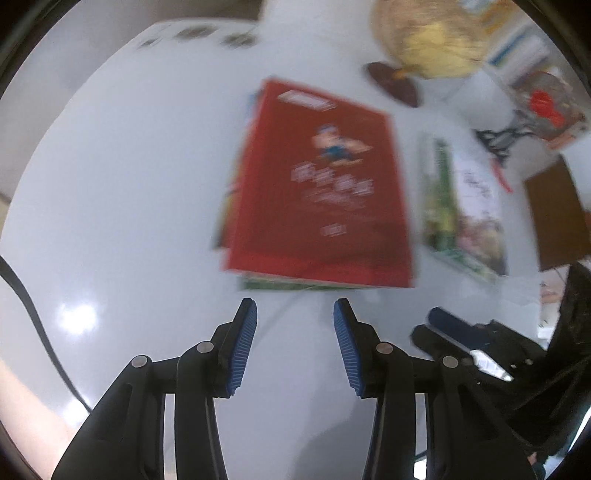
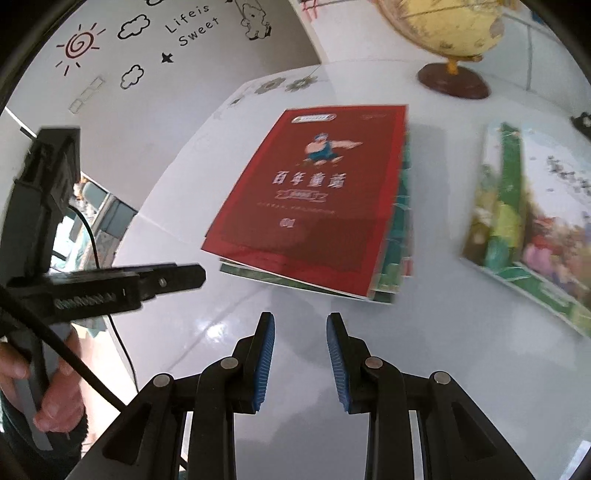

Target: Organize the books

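Books: stack w/ red book (image 2: 314,199) on top, mid white table (image 2: 443,369) | green picture book (image 2: 532,225) loose to its right, still to stack | left gripper (image 1: 295,347) parted, empty | right gripper (image 2: 300,360) parted, empty | globe (image 2: 443,26) far right.

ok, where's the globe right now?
The globe stands at the far end of the white table, upper right in both wrist views, behind the stack topped by the red book.
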`<state>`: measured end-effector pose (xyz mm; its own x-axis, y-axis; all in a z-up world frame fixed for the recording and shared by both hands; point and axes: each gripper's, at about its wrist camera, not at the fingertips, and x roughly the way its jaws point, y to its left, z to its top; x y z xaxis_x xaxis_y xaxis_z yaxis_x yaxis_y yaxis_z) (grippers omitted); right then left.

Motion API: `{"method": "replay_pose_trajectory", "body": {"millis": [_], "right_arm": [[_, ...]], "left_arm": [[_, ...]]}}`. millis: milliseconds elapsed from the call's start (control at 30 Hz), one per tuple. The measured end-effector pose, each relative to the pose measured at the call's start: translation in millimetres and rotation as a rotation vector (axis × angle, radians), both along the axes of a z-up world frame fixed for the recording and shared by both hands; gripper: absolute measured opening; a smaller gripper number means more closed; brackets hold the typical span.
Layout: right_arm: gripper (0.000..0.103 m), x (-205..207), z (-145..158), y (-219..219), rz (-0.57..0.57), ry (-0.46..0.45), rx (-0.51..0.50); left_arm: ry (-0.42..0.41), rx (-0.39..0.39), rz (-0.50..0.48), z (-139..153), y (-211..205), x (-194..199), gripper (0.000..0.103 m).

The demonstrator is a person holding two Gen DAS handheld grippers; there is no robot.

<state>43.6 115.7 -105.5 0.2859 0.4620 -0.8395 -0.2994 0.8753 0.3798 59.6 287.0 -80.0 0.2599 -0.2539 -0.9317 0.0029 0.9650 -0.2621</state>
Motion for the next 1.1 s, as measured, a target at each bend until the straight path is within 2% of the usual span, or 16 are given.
{"method": "replay_pose_trajectory", "body": {"millis": [100, 267, 367, 467, 533, 600, 633, 767, 900, 1100], "right_arm": [[0.028, -10, 13, -22, -0.040, -0.032, -0.041], [0.028, -29, 32, -81, -0.188, -0.062, -0.064], [0.030, -39, 40, -120, -0.298, -0.076, -0.074], [0.036, -42, 47, -157, -0.386, -0.102, -0.073], [0.041, -41, 53, -182, -0.438, -0.120, -0.070], [0.052, -40, 59, -204, -0.484, -0.139, -0.064], [0.053, -40, 62, -217, -0.512, -0.149, -0.068], [0.054, -20, 51, -260, -0.563, -0.146, -0.078], [0.054, 4, 29, -280, -0.544, -0.109, -0.052], [0.054, 37, 1, -294, -0.493, -0.075, -0.051]], "left_arm": [[-0.098, -0.060, -0.099, 25, -37, 0, 0.041], [-0.193, -0.134, -0.244, 50, -99, 3, 0.041], [-0.237, -0.174, -0.322, 59, -135, 10, 0.041], [-0.245, -0.195, -0.345, 60, -166, 27, 0.041], [-0.237, -0.223, -0.347, 55, -180, 38, 0.041], [-0.210, -0.252, -0.334, 43, -193, 53, 0.041], [-0.201, -0.251, -0.324, 35, -199, 59, 0.041], [-0.189, -0.165, -0.309, 11, -224, 72, 0.041], [-0.179, -0.151, -0.311, -8, -238, 79, 0.041], [-0.153, -0.102, -0.239, -40, -247, 99, 0.041]]}}
